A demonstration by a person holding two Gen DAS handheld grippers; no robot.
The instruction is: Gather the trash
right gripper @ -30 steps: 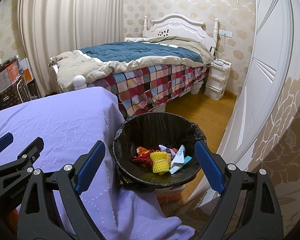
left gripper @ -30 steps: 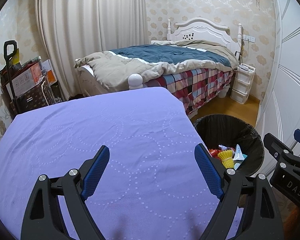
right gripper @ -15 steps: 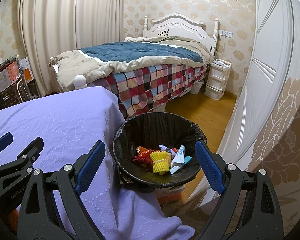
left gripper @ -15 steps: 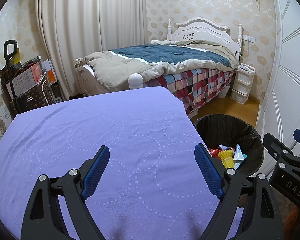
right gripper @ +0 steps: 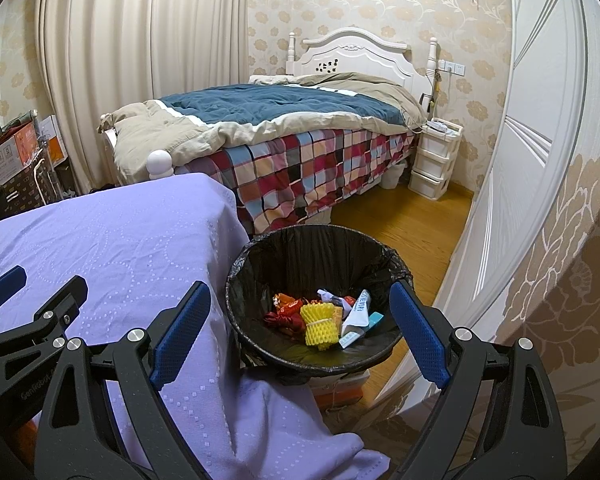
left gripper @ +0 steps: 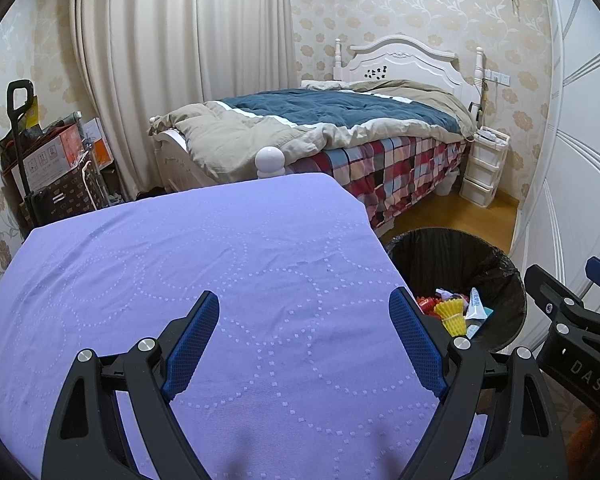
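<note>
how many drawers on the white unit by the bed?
3. The drawer unit stands at the bed's head end against the wall; its drawers are stacked top, middle and bottom. None looks hidden.

1. Lavender tablecloth (left gripper: 204, 264) with dotted white circle pattern, near left.
2. Round bin lined with a glossy black bag (right gripper: 300, 252), near right.
3. In it: yellow foam netting (right gripper: 319, 322), red wrappers (right gripper: 286, 312), white-and-teal packet (right gripper: 358, 312).
4. Far bed: navy-and-beige quilt (right gripper: 268, 108) over a red, blue and cream checked sheet (right gripper: 312, 168).
5. Beige wallpaper (left gripper: 420, 4) with pale floral vines.
6. Both grippers' black frames carry blue pads (left gripper: 192, 336).
</note>
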